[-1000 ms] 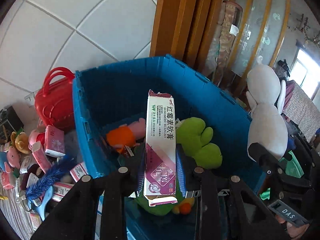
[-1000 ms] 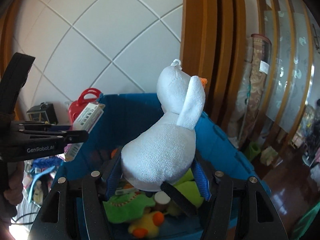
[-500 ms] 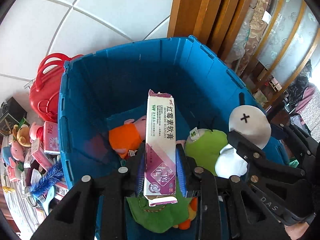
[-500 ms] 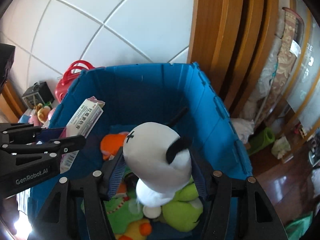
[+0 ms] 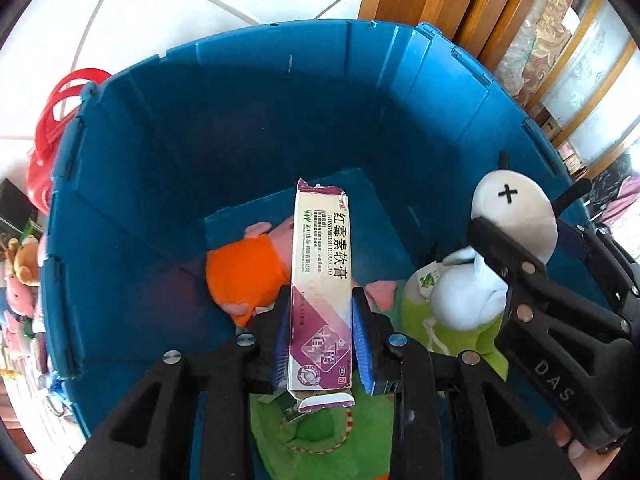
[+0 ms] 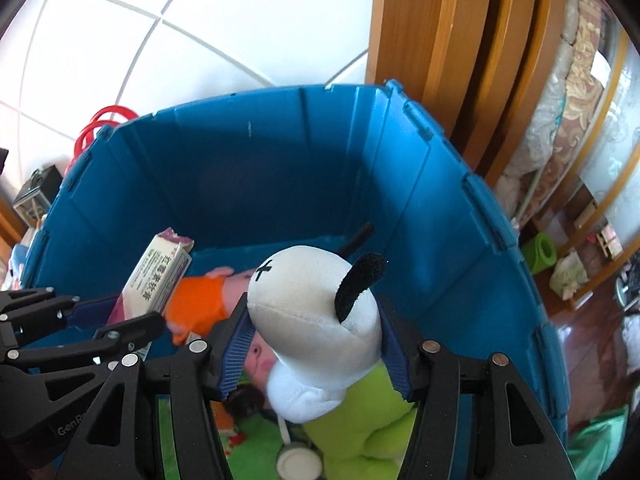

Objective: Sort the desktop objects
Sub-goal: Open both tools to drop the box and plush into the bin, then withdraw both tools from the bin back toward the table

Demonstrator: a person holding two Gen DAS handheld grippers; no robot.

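Observation:
A purple and white ointment box (image 5: 322,248) stands upright between the pads of my left gripper (image 5: 322,300), which is shut on its lower half. My right gripper (image 6: 314,320) is shut on a white plush toy (image 6: 308,280) with a black ear and a cross eye, its pads squeezing the soft body. Both grippers hang over the open blue bin (image 5: 240,100), pointing down into it. In the right wrist view the left gripper (image 6: 128,312) and the box (image 6: 160,272) show at the left. In the left wrist view the right gripper (image 5: 520,236) and the plush (image 5: 512,204) show at the right.
Inside the bin (image 6: 280,152) lie an orange and pink plush (image 5: 244,276) and green plush toys (image 5: 472,340). A red handled bag (image 5: 52,120) stands left of the bin, with small toys (image 5: 20,280) beside it. A wooden door frame (image 6: 440,40) rises behind.
Both grippers have come forward and down over the bin, which now fills the views. The white plush has tipped over, head forward, in the right gripper. The box stays gripped.

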